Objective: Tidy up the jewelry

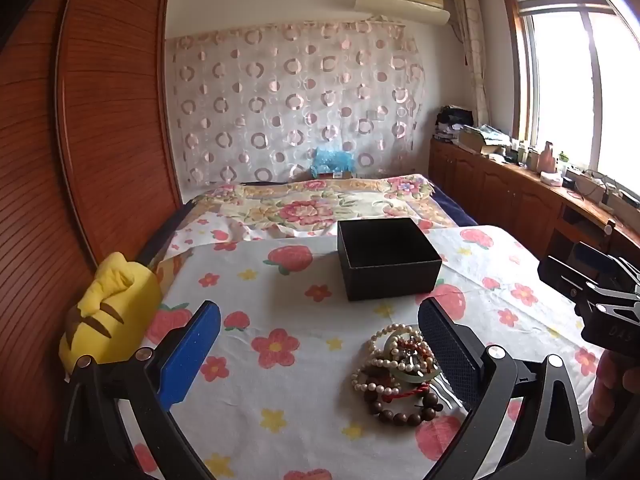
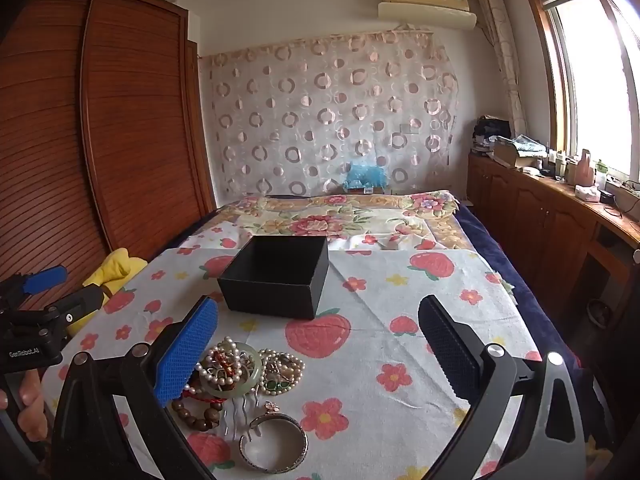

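An open, empty black box stands on the flowered cloth. In front of it lies a heap of jewelry: pearl strings, a pale green bangle, a brown bead bracelet, a hair comb and a silver bangle. My left gripper is open, low over the cloth, the heap beside its right finger. My right gripper is open, the heap by its left finger. Each gripper shows in the other's view.
A yellow plush toy lies at the cloth's left edge by the wooden wardrobe. A floral blanket covers the bed behind the box. A wooden cabinet with clutter runs along the window on the right.
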`<state>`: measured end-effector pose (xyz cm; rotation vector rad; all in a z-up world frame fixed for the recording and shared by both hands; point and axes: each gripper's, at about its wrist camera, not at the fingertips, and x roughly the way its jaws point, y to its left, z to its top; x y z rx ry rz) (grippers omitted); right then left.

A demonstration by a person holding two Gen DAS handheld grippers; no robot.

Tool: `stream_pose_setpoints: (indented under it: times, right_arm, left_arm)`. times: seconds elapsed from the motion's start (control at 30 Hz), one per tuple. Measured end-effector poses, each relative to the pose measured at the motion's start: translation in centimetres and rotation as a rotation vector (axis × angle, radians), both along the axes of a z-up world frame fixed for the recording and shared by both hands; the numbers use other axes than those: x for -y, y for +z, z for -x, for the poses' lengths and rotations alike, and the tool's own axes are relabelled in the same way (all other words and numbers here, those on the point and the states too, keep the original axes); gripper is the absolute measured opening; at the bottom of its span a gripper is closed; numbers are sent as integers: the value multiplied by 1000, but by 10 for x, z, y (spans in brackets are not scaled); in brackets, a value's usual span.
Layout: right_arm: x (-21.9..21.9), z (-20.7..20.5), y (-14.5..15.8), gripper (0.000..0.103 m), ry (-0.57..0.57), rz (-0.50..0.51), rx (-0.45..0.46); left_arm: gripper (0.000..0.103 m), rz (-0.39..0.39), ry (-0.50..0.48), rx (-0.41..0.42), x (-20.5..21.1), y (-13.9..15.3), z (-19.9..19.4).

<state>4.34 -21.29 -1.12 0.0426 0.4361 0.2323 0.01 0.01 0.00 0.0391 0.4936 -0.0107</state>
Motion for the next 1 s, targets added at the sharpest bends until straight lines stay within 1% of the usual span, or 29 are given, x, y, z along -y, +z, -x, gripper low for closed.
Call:
stream_pose_setpoints:
  times: [1.0]
  right_arm:
    - [0, 0, 0, 100, 1, 0, -2]
  left_arm:
    - [96, 3, 0, 9, 0, 0, 0]
